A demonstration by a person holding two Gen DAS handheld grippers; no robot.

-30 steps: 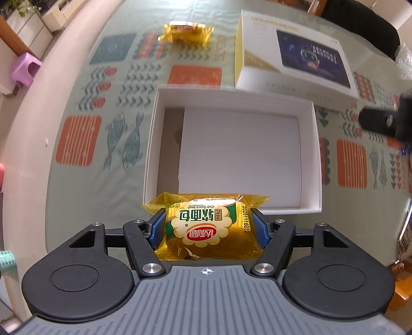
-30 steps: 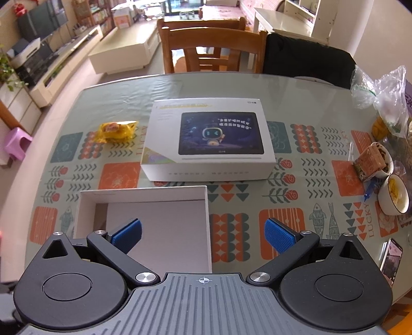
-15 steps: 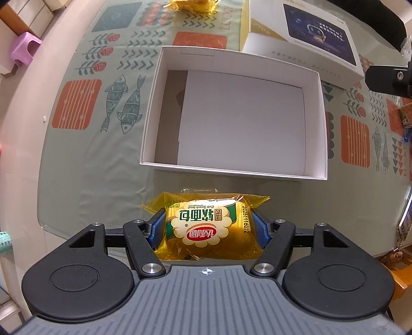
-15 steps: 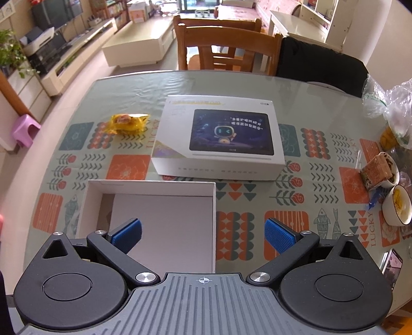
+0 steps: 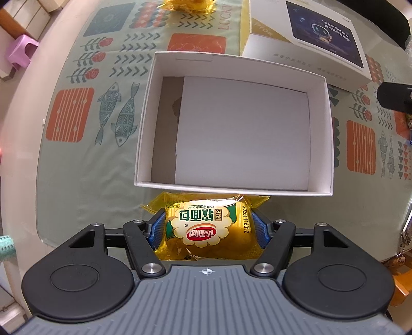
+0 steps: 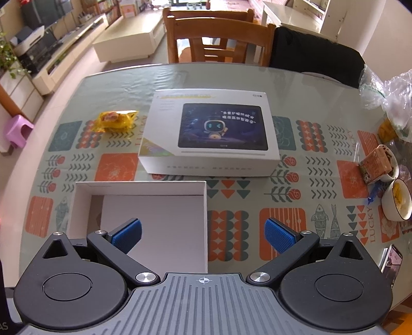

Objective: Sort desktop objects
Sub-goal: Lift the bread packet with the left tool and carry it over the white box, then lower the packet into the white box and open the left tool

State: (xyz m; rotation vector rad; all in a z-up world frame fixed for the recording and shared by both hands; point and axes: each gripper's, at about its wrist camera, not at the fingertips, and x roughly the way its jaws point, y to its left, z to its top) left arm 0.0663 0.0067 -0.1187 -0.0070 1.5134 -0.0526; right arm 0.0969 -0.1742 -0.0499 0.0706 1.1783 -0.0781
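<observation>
My left gripper (image 5: 208,226) is shut on a yellow soft-bread packet (image 5: 206,232) and holds it just before the near wall of an open white box (image 5: 144,123). The box is empty but for a white sheet on its floor; it also shows in the right wrist view (image 6: 203,206). A second yellow packet (image 6: 116,119) lies on the table at the far left, also seen at the top of the left wrist view (image 5: 188,3). My right gripper (image 6: 203,234) is open and empty above the box's right wall.
A white box lid with a robot picture (image 6: 213,134) lies behind the open box. Two bowls (image 6: 396,203) with food, a plastic bag (image 6: 391,92) and a phone (image 6: 391,260) crowd the right edge. Wooden chairs (image 6: 216,38) stand beyond the table.
My left gripper has pulled back and tilted down with the packet, then come closer to the box's near wall. My right gripper has moved slightly forward and stayed open.
</observation>
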